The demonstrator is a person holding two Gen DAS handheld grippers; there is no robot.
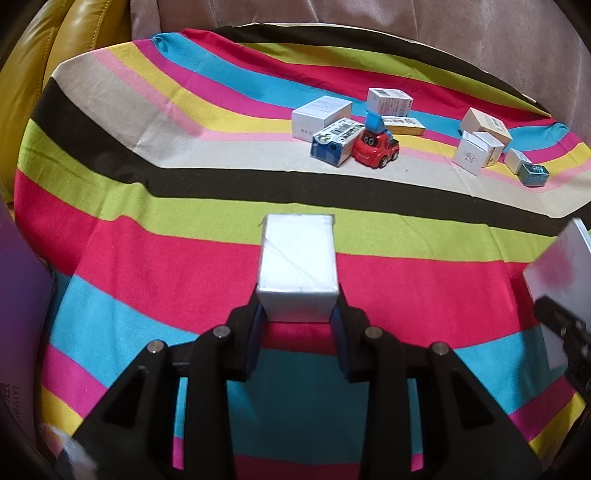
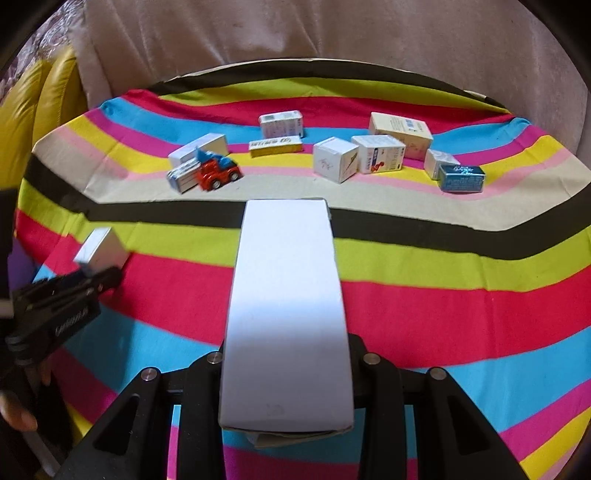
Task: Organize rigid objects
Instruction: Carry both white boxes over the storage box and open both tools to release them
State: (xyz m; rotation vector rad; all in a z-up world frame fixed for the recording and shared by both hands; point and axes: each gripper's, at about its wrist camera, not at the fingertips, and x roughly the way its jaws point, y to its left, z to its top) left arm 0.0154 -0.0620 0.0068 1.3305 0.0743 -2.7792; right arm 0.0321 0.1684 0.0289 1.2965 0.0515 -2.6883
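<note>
My left gripper [image 1: 297,314] is shut on a small silver-white box [image 1: 297,258] and holds it above the striped cloth. It also shows at the left of the right wrist view [image 2: 98,275], with the silver box [image 2: 99,249] in it. My right gripper [image 2: 286,354] is shut on a long white box [image 2: 286,295]; that box shows at the right edge of the left wrist view [image 1: 561,273]. Far ahead lie several small boxes and a red toy car [image 1: 375,147], also in the right wrist view [image 2: 218,173].
The striped cloth [image 1: 184,258] covers the surface. One box cluster sits by the car [image 1: 325,122], another at the right [image 1: 480,147], with a dark blue box [image 2: 461,178]. A yellow cushion [image 1: 44,55] is far left; grey fabric [image 2: 295,33] lies behind.
</note>
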